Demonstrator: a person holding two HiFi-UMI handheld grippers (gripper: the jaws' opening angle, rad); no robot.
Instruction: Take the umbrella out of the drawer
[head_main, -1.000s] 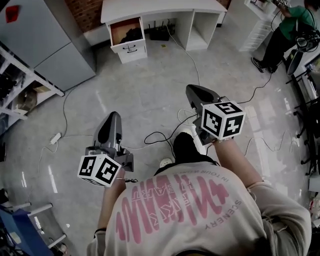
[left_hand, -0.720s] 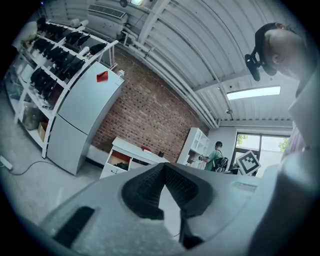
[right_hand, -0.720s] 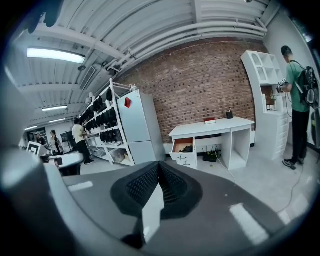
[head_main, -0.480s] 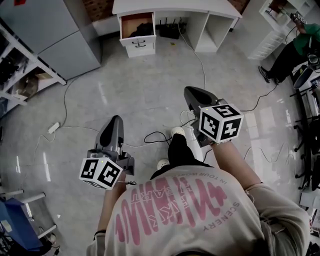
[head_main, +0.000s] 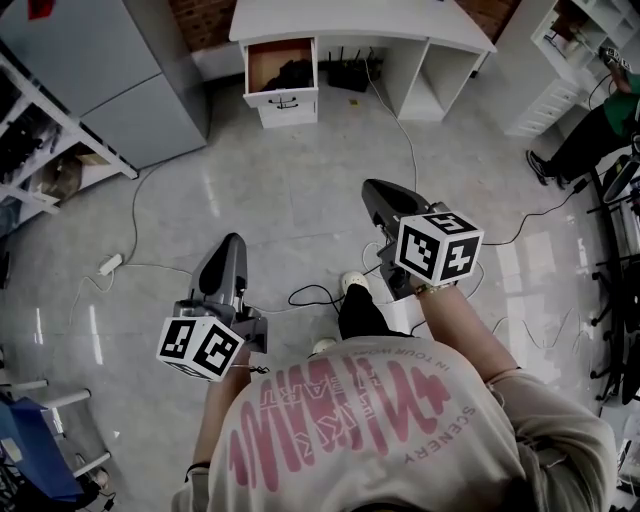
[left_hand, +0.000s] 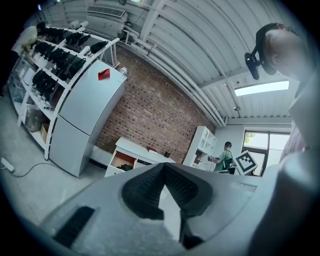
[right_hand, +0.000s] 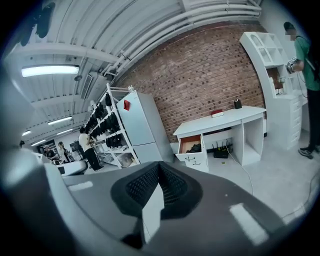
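Head view: the white desk (head_main: 360, 20) stands well ahead of my fingertips, its drawer (head_main: 281, 78) pulled open. My left gripper (left_hand: 164, 167) and right gripper (right_hand: 159, 167) are both clenched on nothing. The umbrella (head_main: 296, 72) is only a dark lump inside that drawer, too small to make out.

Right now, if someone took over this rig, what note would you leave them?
Left tongs: shut, empty.
Right tongs: shut, empty.
Drawer: already open, at the left end of the white desk in the head view, across the floor from the person. A dark thing lies in it, likely the umbrella, but it is too small to be sure.
Done: drawer open.
Left: walk up, open one pair of tongs, grip the umbrella, lift it out.
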